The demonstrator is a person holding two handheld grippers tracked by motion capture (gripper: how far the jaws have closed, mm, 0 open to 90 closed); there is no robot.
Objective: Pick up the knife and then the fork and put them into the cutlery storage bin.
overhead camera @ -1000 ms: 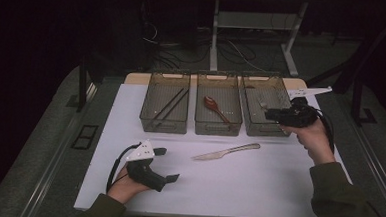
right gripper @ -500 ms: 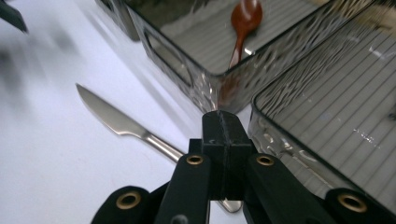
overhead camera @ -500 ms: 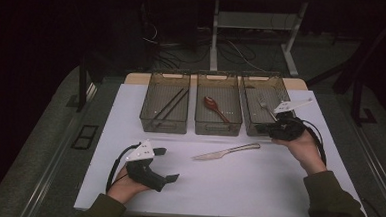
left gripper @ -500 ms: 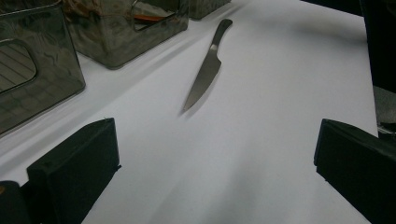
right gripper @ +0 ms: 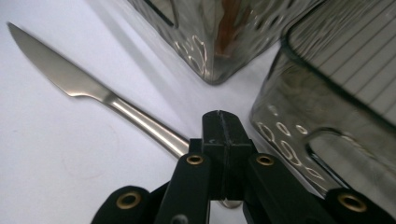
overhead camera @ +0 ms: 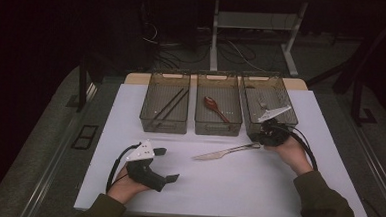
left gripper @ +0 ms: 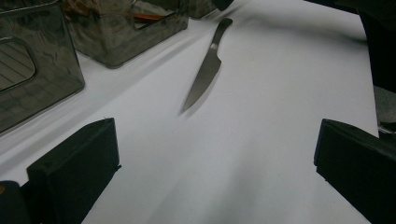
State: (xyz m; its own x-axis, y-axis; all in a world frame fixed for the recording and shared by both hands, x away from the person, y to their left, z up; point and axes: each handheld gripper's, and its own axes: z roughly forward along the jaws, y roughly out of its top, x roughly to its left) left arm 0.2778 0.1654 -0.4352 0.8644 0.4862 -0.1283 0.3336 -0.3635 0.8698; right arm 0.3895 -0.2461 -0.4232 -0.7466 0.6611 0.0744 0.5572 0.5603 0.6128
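Desk [overhead camera: 130, 115] is lying under a white sheet, with three clear bins sitting in a row at its far side.

Right gripper [overhead camera: 261, 138] is sitting just in front of the right bin [overhead camera: 254, 94], held in the right hand [overhead camera: 289, 151]. In the right gripper view its jaws are pressing together, pads meeting face to face. The knife [right gripper: 93, 93] is lying flat on the white surface; its handle is running in beneath the closed jaw tips and its blade is pointing away up and to the left of them. Cannot tell whether the jaws are touching the handle or just hovering over it; they are not pinching it. Corners of two bins are standing just beyond the jaw tips, one ahead and one to the right.

Left gripper [overhead camera: 168, 163] is resting in the left hand [overhead camera: 127, 185] at the near side of the desk, well apart from the knife. In the left gripper view its jaws are standing spread wide with only bare white surface between them. The knife [left gripper: 205, 70] is lying ahead of those open jaws, blade tip nearer, handle farther.

Middle bin [overhead camera: 218, 122] is holding a reddish-brown spoon [overhead camera: 215, 107]. Left bin [overhead camera: 162, 122] is holding dark chopsticks [overhead camera: 168, 107]. Something pale is lying in the right bin, too unclear to name.
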